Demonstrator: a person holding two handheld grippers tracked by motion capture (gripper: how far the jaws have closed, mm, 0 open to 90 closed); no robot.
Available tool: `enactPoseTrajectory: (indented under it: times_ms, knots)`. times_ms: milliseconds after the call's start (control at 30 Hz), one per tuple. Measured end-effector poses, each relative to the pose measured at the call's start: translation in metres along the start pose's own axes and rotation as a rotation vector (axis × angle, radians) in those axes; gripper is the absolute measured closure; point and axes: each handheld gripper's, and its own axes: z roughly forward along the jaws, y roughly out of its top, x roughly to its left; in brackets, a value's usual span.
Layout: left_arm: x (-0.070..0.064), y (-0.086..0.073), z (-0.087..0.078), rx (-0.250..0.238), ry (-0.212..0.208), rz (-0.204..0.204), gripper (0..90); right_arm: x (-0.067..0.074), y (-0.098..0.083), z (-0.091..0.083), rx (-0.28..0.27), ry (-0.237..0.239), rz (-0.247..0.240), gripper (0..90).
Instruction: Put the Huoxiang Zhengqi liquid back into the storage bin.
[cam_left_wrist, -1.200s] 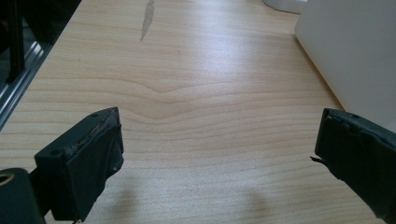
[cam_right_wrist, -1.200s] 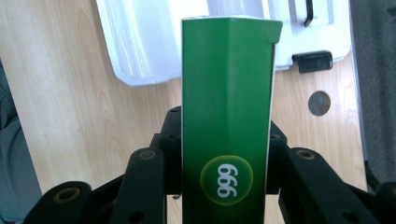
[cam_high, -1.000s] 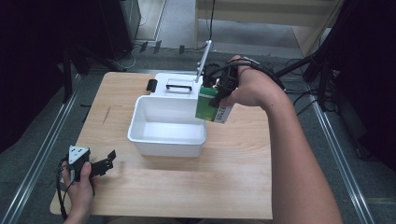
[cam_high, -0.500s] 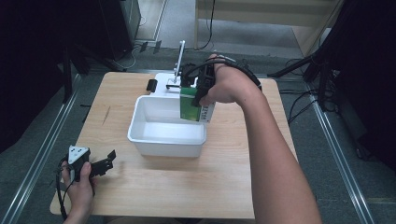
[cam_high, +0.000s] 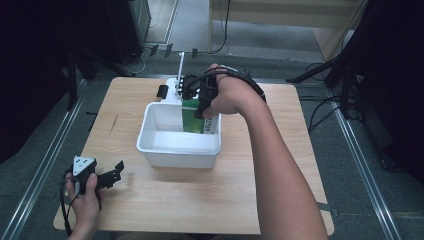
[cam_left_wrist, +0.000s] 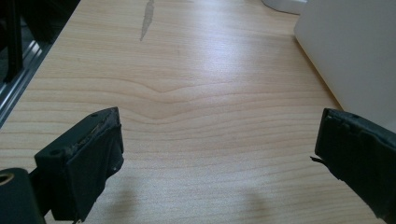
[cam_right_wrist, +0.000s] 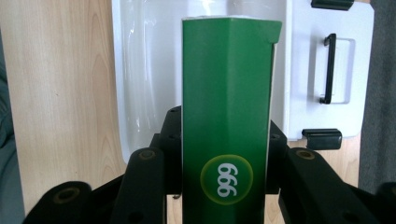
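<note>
Wooden table (cam_high: 250, 200): a green box (cam_right_wrist: 226, 116) is gripped by the right gripper (cam_high: 196, 95) over the white tub (cam_high: 150, 131) at 12 o'clock and could catch the rim, while the left gripper (cam_left_wrist: 219, 154) is held wide.

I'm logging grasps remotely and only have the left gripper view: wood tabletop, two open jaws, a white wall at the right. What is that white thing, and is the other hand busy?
Observer: It's the side of a white plastic bin in the middle of the table.
Operator: And the other hand?
Observer: The right gripper holds a green box at the bin's far right corner, its lower end below the rim.
Operator: Any marking on the box?
Observer: In the right gripper view, a round badge reads 999.
Operator: Is the bin's lid around?
Observer: A white lid with a black handle lies just behind the bin.
</note>
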Motion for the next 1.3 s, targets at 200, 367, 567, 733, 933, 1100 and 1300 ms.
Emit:
enactPoseTrajectory:
  times_ms: [200, 367, 567, 733, 933, 1100, 1300]
  knots:
    - [0.000, 0.000, 0.000, -0.001, 0.000, -0.005, 2.0, 0.000, 0.000, 0.013, 0.018, 0.004, -0.022, 64.0]
    - [0.000, 0.000, 0.000, -0.001, 0.000, -0.002, 2.0, 0.001, 0.001, 0.024, 0.025, 0.007, -0.029, 64.0]
    - [0.000, 0.000, 0.000, 0.001, 0.000, 0.000, 2.0, 0.002, -0.001, 0.037, 0.030, 0.008, -0.045, 64.0]
    - [0.000, 0.000, 0.000, 0.002, 0.000, -0.002, 2.0, 0.002, -0.005, 0.047, 0.050, 0.002, -0.051, 64.0]
    - [0.000, 0.000, 0.000, 0.005, 0.000, 0.001, 2.0, 0.002, -0.009, 0.059, 0.055, 0.004, -0.052, 64.0]
    - [0.000, 0.000, 0.000, 0.006, 0.001, 0.006, 2.0, 0.002, -0.010, 0.067, 0.056, 0.005, -0.052, 64.0]
    - [0.000, 0.000, 0.000, 0.006, 0.001, 0.004, 2.0, 0.001, -0.012, 0.075, 0.054, 0.010, -0.058, 64.0]
